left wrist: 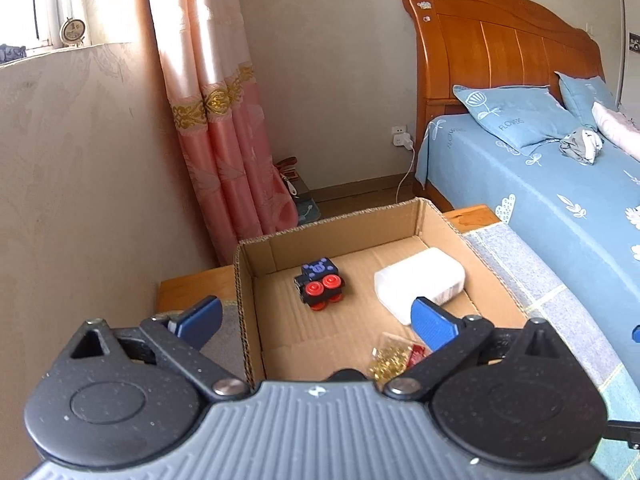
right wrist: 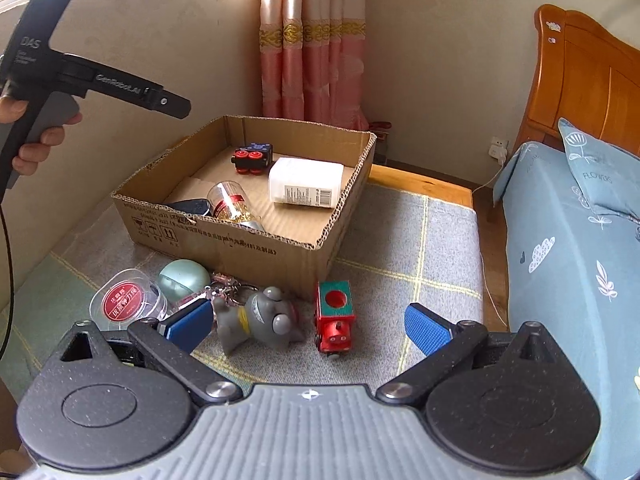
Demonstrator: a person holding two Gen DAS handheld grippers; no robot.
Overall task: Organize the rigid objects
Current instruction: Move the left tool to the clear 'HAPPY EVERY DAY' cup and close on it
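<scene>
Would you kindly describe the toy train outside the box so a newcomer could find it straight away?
Find the open cardboard box on the grey checked mat. In front of its right corner stands the toy train, beside a grey animal toy. It alone is red, with a green cab.

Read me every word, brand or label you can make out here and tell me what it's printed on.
"DAS": left hand-held gripper body.
"GenRobot.AI": same gripper's black arm.
"FLOWERS": blue pillow.
Chinese print and handling symbols on the cardboard box: too blurred.
Red lid label of the clear round container: unreadable.
White box label: too small.
</scene>
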